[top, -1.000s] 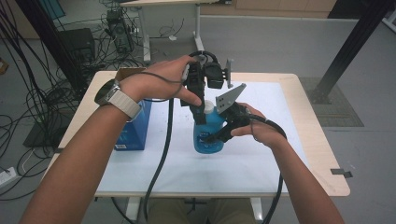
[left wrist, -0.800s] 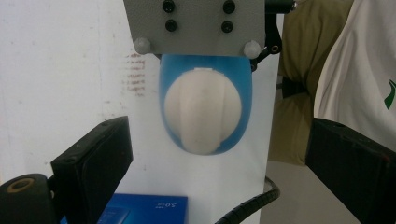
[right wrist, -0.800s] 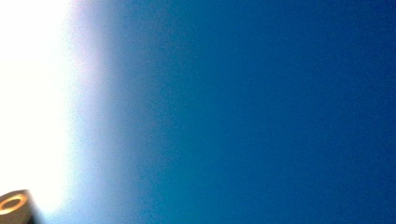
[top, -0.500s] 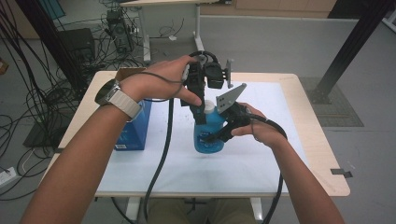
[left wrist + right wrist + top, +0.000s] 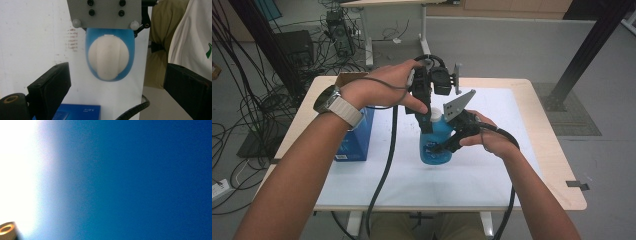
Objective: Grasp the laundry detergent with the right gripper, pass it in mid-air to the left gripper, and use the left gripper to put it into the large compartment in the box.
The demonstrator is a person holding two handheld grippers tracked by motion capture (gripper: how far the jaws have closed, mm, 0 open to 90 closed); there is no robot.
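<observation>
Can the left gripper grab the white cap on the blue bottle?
Probably yes: the left gripper hangs open right above the white cap, nothing between them, while the right gripper grips the blue bottle.

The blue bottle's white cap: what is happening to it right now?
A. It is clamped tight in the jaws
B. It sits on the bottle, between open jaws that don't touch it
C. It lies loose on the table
B: the left gripper view shows the white cap on the blue bottle, with the left gripper open, its jaws standing apart on either side.

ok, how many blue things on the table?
2. The blue bottle stands mid-table, held by the right gripper; the blue box sits near the left edge, partly under the forearm. Others may be hidden.
</observation>
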